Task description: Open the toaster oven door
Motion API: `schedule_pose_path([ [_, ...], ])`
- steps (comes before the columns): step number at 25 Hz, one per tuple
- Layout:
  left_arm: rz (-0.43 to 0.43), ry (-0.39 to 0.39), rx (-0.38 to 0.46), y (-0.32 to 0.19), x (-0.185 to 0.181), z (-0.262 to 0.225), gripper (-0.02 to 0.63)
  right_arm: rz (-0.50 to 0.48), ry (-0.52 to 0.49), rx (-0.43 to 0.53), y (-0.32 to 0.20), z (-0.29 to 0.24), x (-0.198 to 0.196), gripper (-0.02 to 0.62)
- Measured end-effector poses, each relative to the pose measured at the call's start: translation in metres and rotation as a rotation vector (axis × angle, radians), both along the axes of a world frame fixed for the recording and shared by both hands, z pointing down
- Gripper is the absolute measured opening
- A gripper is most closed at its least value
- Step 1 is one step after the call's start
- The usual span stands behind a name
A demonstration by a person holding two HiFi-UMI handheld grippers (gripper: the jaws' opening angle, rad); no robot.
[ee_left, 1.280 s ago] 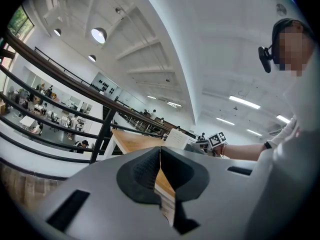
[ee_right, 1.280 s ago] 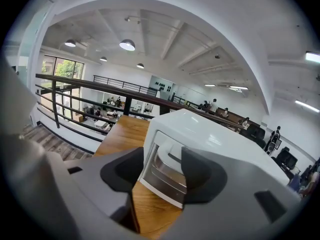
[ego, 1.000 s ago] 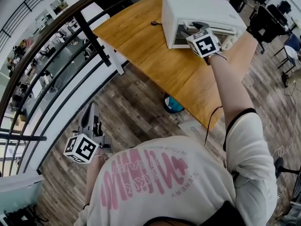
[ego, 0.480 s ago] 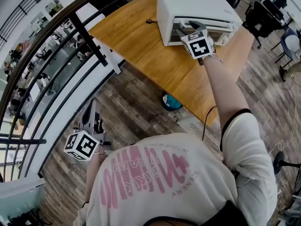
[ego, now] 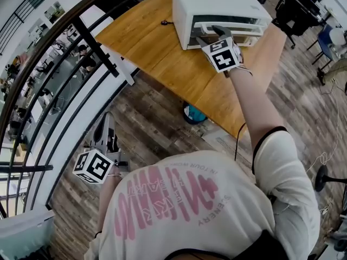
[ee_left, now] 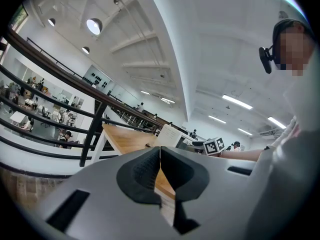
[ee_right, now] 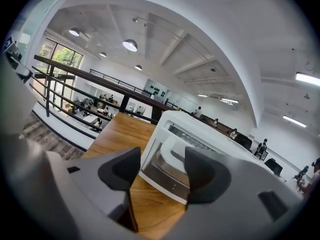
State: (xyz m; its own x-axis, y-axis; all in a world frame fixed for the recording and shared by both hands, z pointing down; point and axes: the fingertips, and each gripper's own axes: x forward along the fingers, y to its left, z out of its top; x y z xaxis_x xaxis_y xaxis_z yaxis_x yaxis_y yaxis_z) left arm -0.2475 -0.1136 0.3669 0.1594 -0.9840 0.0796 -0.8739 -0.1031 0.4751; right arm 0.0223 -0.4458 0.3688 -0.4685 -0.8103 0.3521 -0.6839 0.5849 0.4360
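A white toaster oven [ego: 217,7] stands on the far end of a wooden table [ego: 157,47]. In the right gripper view its glass door [ee_right: 160,170] with a white handle [ee_right: 173,153] looks tilted out a little at the top. My right gripper [ego: 211,36] is just in front of the door. Its jaws have just been opening and stand apart; the pads [ee_right: 120,170] press on nothing, and the door shows beyond the gap of the right gripper [ee_right: 161,171]. My left gripper [ego: 103,126] hangs low at the left, away from the table, with its pads [ee_left: 150,166] together on nothing.
A black railing [ego: 81,31] runs along the table's left side, with a drop to a lower floor behind it. A small dark object [ego: 163,22] lies on the table left of the oven. A teal thing [ego: 193,115] sits on the floor under the table edge.
My right gripper has drawn a little back and down from the oven front, so more of the front shows above it. The left gripper has stayed where it was.
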Motion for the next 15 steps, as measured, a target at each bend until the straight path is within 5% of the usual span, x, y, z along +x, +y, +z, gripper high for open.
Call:
schedule_pose_path([
  [15,0.053,0.004,0.007,0.000,0.009,-0.001,0.021,0.013,0.017,0.011,0.032,0.016,0.009,0.272],
])
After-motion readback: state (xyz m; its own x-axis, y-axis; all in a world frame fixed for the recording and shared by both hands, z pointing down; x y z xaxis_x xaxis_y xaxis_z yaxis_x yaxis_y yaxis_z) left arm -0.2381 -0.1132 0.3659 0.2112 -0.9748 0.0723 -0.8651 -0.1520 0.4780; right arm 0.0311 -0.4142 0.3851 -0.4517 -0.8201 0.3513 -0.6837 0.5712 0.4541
